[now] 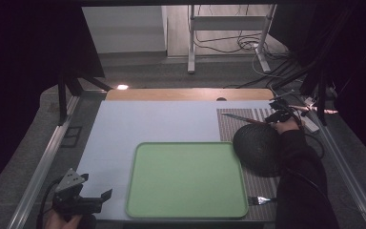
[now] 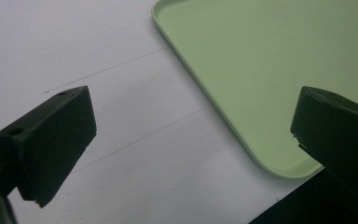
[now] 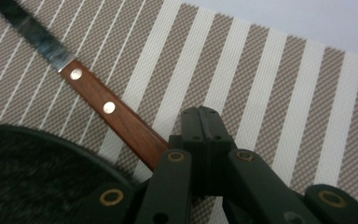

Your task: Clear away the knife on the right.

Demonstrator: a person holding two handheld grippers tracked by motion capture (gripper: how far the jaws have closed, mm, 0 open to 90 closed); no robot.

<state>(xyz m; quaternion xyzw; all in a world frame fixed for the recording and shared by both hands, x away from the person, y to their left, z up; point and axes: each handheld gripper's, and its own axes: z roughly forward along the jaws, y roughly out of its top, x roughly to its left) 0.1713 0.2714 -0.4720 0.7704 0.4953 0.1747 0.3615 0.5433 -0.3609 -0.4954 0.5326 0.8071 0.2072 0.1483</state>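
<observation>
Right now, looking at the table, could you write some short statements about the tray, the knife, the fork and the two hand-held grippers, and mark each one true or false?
1. The green tray is empty. True.
2. The right hand-held gripper is wide open over the tray. False: its jaws are closed at the end of the knife's wooden handle, over the striped placemat.
3. The left hand-held gripper is open. True.
4. The fork lies on the tray. False: it lies on the placemat, beside the tray.
5. The dark round plate sits on the placemat. True.
</observation>
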